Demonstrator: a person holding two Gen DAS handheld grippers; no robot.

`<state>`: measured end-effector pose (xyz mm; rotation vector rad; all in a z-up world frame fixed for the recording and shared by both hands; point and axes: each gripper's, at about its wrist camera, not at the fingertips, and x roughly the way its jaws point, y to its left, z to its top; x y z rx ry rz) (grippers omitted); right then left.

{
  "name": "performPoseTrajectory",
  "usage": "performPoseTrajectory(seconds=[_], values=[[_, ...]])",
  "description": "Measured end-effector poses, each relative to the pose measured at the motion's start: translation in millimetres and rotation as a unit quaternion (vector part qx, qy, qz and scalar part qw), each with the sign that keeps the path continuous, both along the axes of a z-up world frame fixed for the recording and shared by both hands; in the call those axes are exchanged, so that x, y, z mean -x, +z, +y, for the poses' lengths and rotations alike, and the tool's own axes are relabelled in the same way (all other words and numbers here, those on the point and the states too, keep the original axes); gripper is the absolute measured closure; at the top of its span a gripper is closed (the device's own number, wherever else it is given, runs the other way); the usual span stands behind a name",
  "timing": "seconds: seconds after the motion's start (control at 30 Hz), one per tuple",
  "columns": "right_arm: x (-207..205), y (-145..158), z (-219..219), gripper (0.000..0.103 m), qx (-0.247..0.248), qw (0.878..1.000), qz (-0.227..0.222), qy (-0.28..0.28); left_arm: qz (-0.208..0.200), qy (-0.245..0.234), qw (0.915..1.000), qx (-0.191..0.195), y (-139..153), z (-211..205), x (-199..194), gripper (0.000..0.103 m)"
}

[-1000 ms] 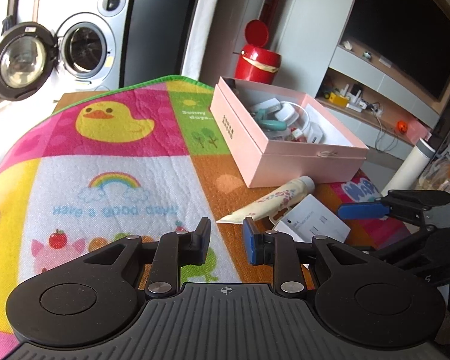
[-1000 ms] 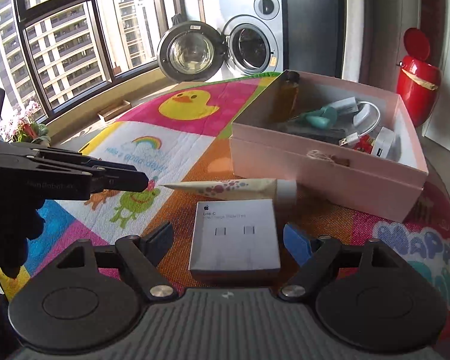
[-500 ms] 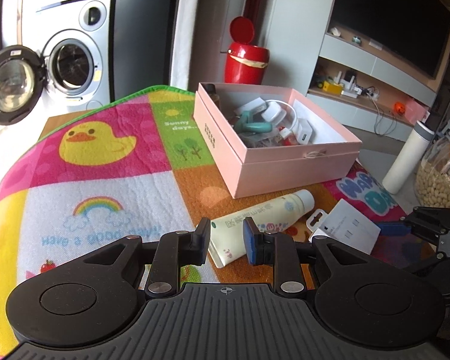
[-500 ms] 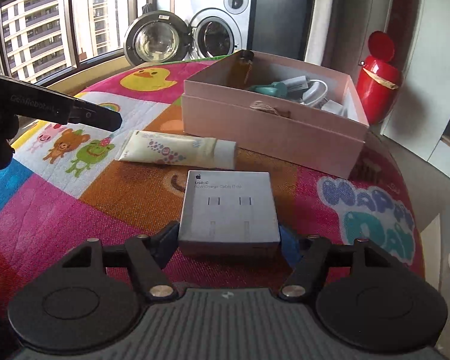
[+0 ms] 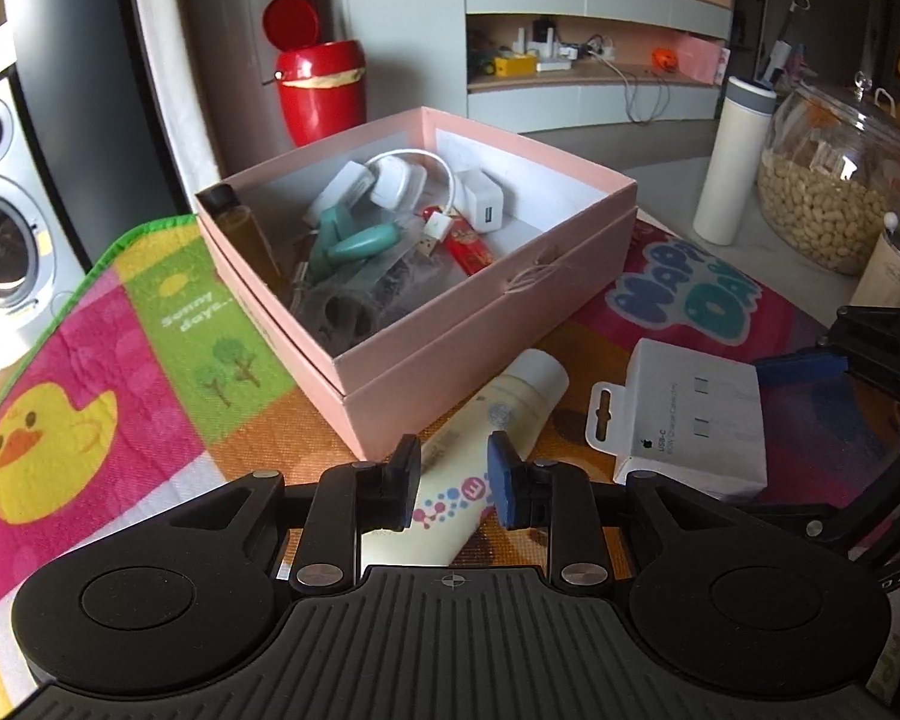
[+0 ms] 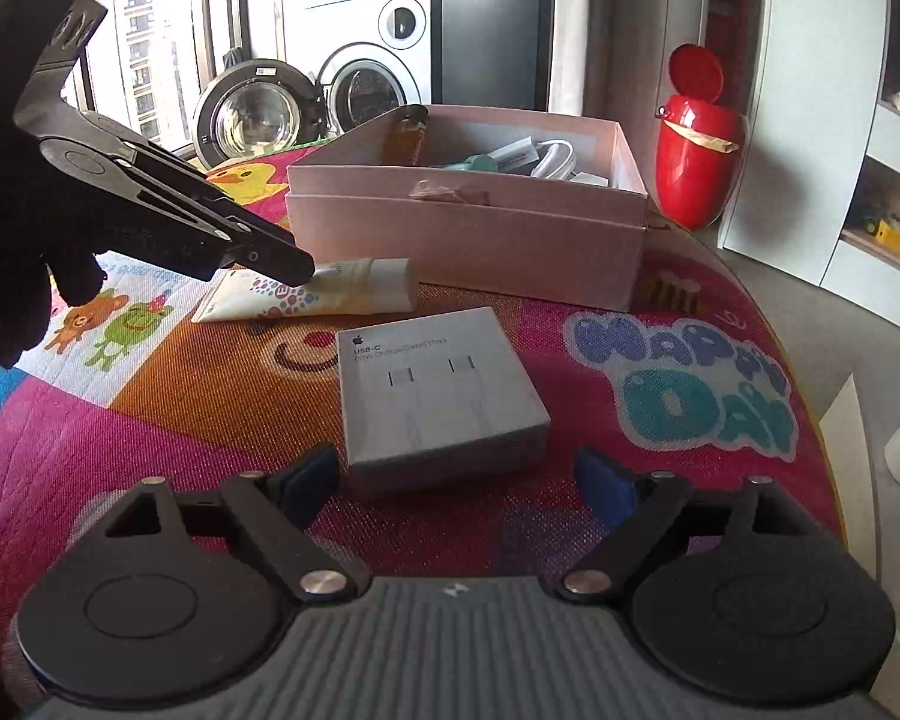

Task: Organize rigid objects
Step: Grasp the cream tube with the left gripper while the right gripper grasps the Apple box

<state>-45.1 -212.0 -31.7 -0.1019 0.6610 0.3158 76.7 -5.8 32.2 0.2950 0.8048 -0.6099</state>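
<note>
Tube [image 5: 491, 438] of cream lies flat on the play mat [image 5: 150, 360], just in front of the pink box [image 5: 486, 324], cap end toward the box corner, crimped tail toward the person. White cable carton [image 6: 435, 387] sits beside it, nearer the right side, flat, printed face up, hang tab pointing at the box.

Left gripper [image 5: 453, 477]: jaws narrow and opening slightly, poised over the tube's mid-body with the tube seen between the fingers; pads not visibly pressing on it. From the right wrist view the left fingertips hang just over the tube's printed section; contact cannot be confirmed. Not grasping as far as can be seen.

Right gripper [image 6: 457, 483]: jaws wide and opening, carton's near edge between them, clear gap on both sides. Released, holding nothing.

Handling, judged:
- Tube: light, soft-walled, glossy skin likely slippery. Squeezes flat under the pads, so a hard pinch at mid-body could deform it or let it slip out. Best hold probably nearer the cap shoulder, where it is stiffest, across the narrow width
- Carton: light, stiff card, sharp edges, matte. Should take a firm side-to-side pinch on its two long edges; thin profile means the pads must come low to the mat. Avoid the hang tab, which would bend

Box already holds chargers, cable and small items; free room looks to be on its right side
</note>
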Motion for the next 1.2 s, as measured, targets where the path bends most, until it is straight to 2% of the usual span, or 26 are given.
performPoseTrajectory(seconds=[0.07, 0.17, 0.33, 0.47, 0.6, 0.63, 0.67, 0.73, 0.87, 1.03, 1.2], values=[[0.1, -0.5, -0.1, 0.014, -0.001, 1.0, 0.0, 0.0, -0.006, -0.006, 0.9999, -0.005, -2.9, -5.0, -1.7, 0.066], [0.2, -0.7, 0.5, 0.013, 0.0, 1.0, 0.0, 0.001, -0.011, -0.012, 0.9998, -0.011, -4.2, -7.9, -1.9, 0.064], [0.9, -1.1, 1.4, 0.013, 0.001, 1.0, 0.0, 0.0, 0.014, 0.01, 0.9998, 0.007, -5.4, -4.4, -11.1, 0.052], [1.4, -1.3, 1.9, 0.012, 0.0, 1.0, -0.001, -0.001, 0.019, 0.014, 0.9997, 0.008, -7.2, -7.8, -11.0, 0.05], [1.2, -1.4, 1.7, 0.012, 0.0, 1.0, -0.001, -0.001, 0.024, 0.015, 0.9994, 0.022, -12.3, -2.6, -2.4, 0.053], [1.6, -0.8, 2.0, 0.012, -0.001, 1.0, -0.001, -0.002, 0.035, 0.015, 0.9991, 0.019, -15.3, -1.0, 0.8, 0.063], [1.5, -0.8, 2.1, 0.012, -0.001, 1.0, -0.001, -0.002, 0.022, 0.018, 0.9995, 0.016, -15.7, 1.1, 8.2, 0.07], [1.9, -0.8, 2.3, 0.012, -0.001, 1.0, -0.001, -0.002, 0.025, 0.017, 0.9995, 0.013, -14.6, 5.2, 20.4, 0.075], [1.1, -1.2, 2.5, 0.01, -0.002, 1.0, 0.0, 0.0, 0.043, 0.038, 0.998, 0.026, -12.1, 9.0, 27.1, 0.075], [1.9, -1.5, 2.9, 0.01, -0.002, 1.0, 0.0, 0.0, 0.061, 0.083, 0.9928, 0.061, -14.5, 2.5, 4.9, 0.074], [1.6, -2.0, 2.9, 0.01, -0.002, 1.0, -0.001, -0.003, 0.048, 0.093, 0.9917, 0.074, -18.9, -7.7, -4.5, 0.072]])
